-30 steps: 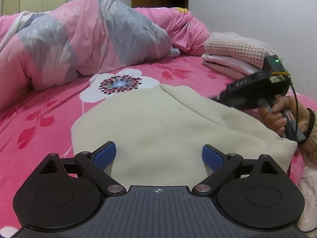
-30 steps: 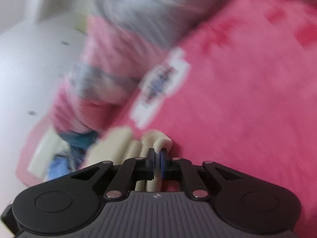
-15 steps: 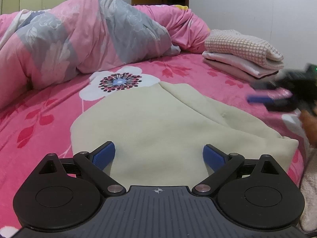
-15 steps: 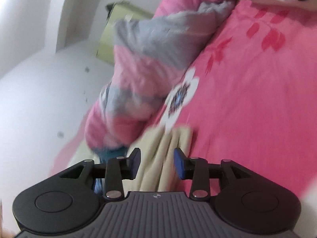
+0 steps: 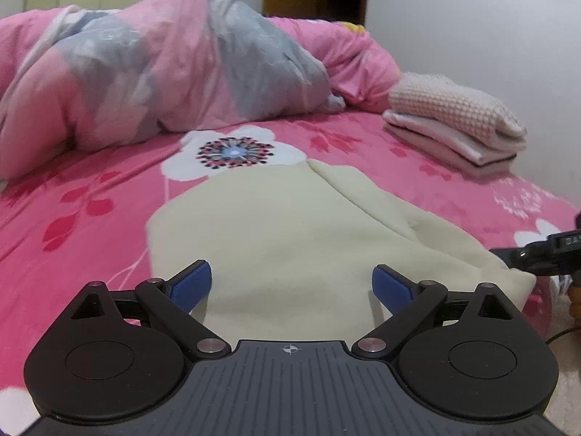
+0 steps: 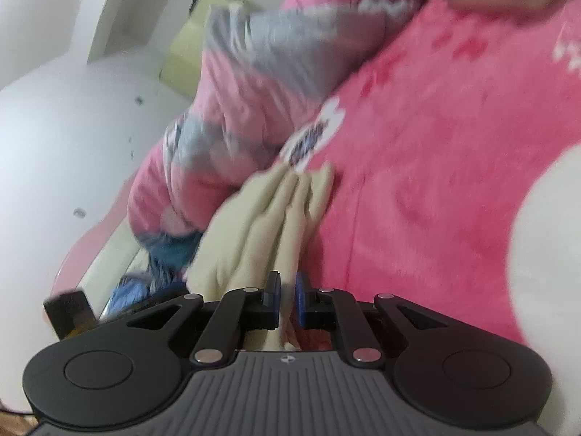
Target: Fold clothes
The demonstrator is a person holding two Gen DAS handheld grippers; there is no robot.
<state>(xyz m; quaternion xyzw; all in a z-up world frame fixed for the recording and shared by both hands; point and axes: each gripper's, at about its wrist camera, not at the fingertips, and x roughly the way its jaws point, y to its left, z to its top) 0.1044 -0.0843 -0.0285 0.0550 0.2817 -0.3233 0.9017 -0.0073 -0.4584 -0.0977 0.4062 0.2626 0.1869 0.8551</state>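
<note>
A cream garment (image 5: 290, 232) lies partly folded on the pink floral bed sheet (image 5: 83, 210). My left gripper (image 5: 292, 285) is open and empty, low over the garment's near edge with its blue pads on either side of the cloth. My right gripper (image 6: 287, 299) has its jaws nearly closed on the edge of the cream garment (image 6: 276, 210), whose cloth runs between the pads in bunched folds. The right gripper's black body (image 5: 541, 258) shows at the right edge of the left wrist view, beside the garment's right corner.
A pink and grey duvet (image 5: 163, 69) is heaped across the back of the bed. A stack of folded clothes (image 5: 457, 127) sits at the back right near the white wall. A blue-green item (image 6: 170, 254) lies by the duvet in the blurred right wrist view.
My right gripper opened half a second ago, dropped to the garment's right corner and closed on its edge. The left gripper has stayed open in place.
</note>
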